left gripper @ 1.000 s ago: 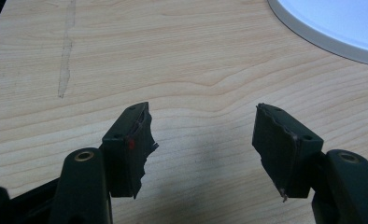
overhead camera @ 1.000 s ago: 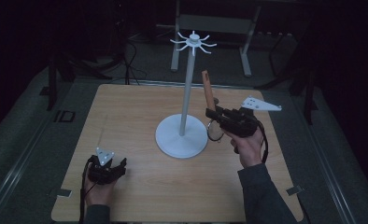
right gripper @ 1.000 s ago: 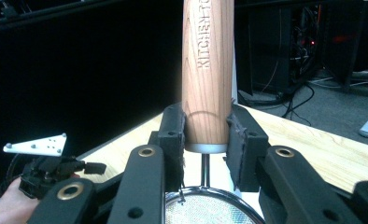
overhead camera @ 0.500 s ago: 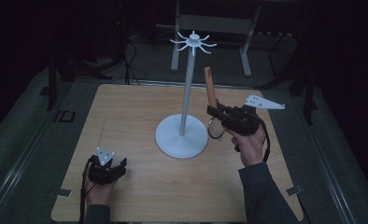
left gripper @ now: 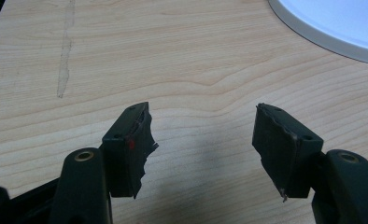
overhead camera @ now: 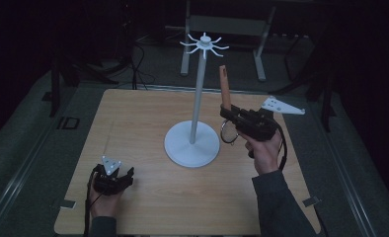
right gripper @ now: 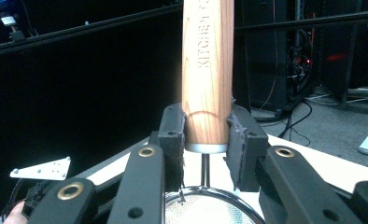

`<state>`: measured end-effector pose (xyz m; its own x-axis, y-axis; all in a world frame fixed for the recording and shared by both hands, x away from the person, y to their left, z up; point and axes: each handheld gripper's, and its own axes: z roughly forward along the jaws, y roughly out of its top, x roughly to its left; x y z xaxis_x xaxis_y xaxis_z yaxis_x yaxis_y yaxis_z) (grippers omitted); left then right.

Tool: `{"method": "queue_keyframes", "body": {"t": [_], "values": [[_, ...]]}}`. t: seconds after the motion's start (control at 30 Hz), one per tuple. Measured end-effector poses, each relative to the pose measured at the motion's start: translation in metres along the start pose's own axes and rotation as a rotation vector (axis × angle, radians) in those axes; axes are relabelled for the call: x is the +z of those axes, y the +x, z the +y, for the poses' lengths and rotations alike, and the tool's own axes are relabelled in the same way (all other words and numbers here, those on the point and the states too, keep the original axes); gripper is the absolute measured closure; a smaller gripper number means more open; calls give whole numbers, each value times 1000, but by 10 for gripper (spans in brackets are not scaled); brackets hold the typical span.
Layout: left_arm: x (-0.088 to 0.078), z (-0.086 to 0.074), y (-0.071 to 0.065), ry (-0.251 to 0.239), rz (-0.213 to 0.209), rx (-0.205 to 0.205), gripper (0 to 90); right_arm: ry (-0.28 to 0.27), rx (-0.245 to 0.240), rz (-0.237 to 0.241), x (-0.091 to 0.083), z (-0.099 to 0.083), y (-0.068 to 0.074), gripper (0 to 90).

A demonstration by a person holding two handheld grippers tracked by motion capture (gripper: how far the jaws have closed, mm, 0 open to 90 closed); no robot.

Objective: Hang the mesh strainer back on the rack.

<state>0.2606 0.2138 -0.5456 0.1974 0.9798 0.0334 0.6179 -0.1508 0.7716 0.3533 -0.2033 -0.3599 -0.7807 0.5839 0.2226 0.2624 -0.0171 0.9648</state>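
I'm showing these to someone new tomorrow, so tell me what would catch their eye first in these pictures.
First, the tall white stand with hooks fanning out at its top, rising from a round base at the middle of the wooden table. Next, the right gripper beside it, shut on the wooden handle of a small mesh strainer, held upright with the sieve hanging below. The left gripper rests open on the table's near left.

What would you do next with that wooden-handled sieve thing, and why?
Probably lift it higher toward the hooks atop the white stand. The right gripper clamps the strainer by its wooden handle, upright beside the pole, its tip below the hooks.
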Motion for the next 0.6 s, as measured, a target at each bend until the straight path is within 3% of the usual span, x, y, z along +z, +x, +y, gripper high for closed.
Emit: {"method": "queue_keyframes", "body": {"t": [0.3, 0.6], "values": [[0, 0, 1, 1, 0, 0, 376, -39, 0, 7, -1, 5, 1, 697], [0, 0, 0, 3, -1, -1, 376, -98, 33, 47, 0, 12, 1, 697]]}}
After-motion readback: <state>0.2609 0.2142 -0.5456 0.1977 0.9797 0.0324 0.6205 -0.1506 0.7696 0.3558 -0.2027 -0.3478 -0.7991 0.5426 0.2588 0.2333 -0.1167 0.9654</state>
